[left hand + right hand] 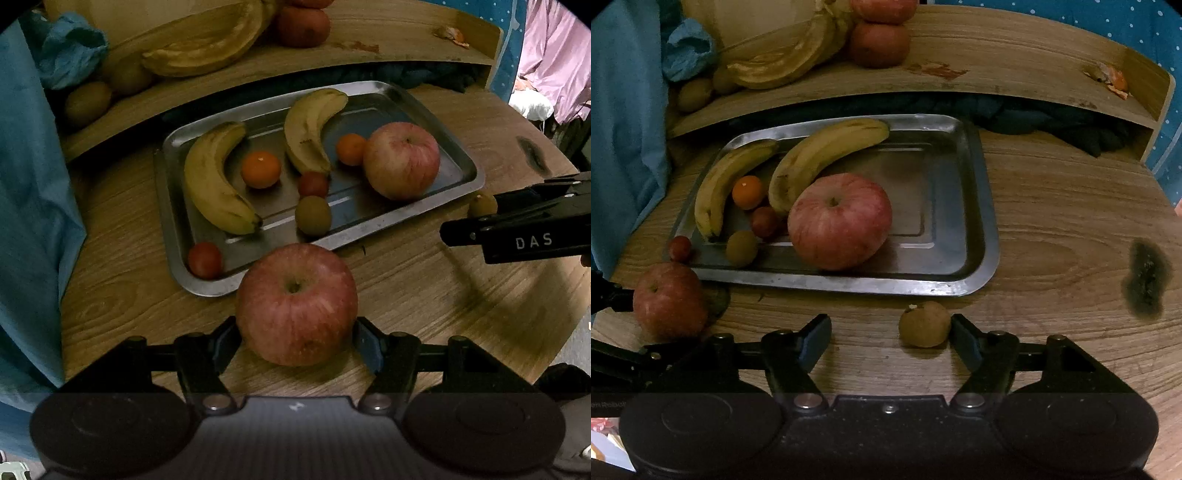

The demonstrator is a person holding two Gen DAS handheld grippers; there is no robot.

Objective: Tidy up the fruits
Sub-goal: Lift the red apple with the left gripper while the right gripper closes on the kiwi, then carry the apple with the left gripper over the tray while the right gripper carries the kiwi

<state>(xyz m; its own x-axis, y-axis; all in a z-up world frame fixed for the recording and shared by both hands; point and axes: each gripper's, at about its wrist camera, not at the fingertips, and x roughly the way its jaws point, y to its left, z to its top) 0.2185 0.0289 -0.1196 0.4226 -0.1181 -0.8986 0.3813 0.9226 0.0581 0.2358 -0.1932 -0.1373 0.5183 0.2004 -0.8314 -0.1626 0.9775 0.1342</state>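
A big red apple (295,302) sits between the fingers of my left gripper (295,341), which is shut on it just in front of the metal tray (369,236). The same apple (668,299) shows at the far left of the right wrist view. The tray (849,286) holds two bananas (214,181), two small oranges (260,169), a second apple (840,220), cherry tomatoes (204,259) and a small green fruit (313,215). My right gripper (890,332) is open on the table; a small brownish fruit (925,324) lies between its fingers, close to the right one.
A raised wooden shelf (997,59) behind the tray carries yellow peel-like pieces, red fruit, small brown fruit and an orange peel scrap (1112,79). Blue cloth (29,221) hangs on the left. A dark burn mark (1145,280) is on the tabletop at right.
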